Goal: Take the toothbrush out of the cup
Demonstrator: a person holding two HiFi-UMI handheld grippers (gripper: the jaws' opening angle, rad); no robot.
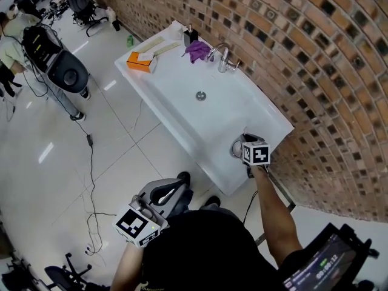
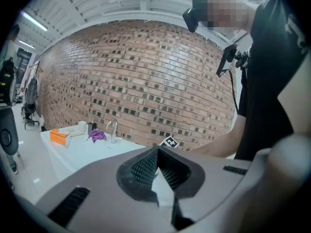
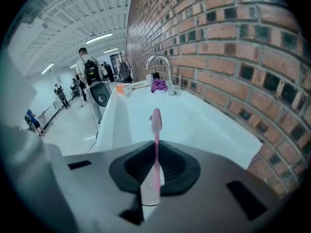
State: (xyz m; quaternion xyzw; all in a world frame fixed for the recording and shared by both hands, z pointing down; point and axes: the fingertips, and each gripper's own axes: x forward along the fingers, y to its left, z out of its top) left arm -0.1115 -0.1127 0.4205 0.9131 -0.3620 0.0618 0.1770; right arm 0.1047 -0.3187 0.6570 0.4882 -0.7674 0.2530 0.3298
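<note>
A pink toothbrush (image 3: 156,130) stands between the jaws of my right gripper (image 3: 154,178), which is shut on its handle; the bristle head points away from me over the white sink (image 3: 194,115). In the head view that right gripper (image 1: 242,143) hovers at the sink's near right corner, right above a greyish cup (image 1: 233,150) that it partly hides. My left gripper (image 1: 173,190) hangs low at the left, off the sink (image 1: 182,108) and over the floor. In its own view the left gripper (image 2: 158,171) is shut with nothing held.
A chrome faucet (image 1: 221,56), a purple cloth (image 1: 196,50) and an orange box (image 1: 140,61) sit at the sink's far end, with the drain (image 1: 200,96) in the basin. A brick wall (image 1: 315,59) runs along the right. People, chairs and a floor cable (image 1: 91,162) are at the left.
</note>
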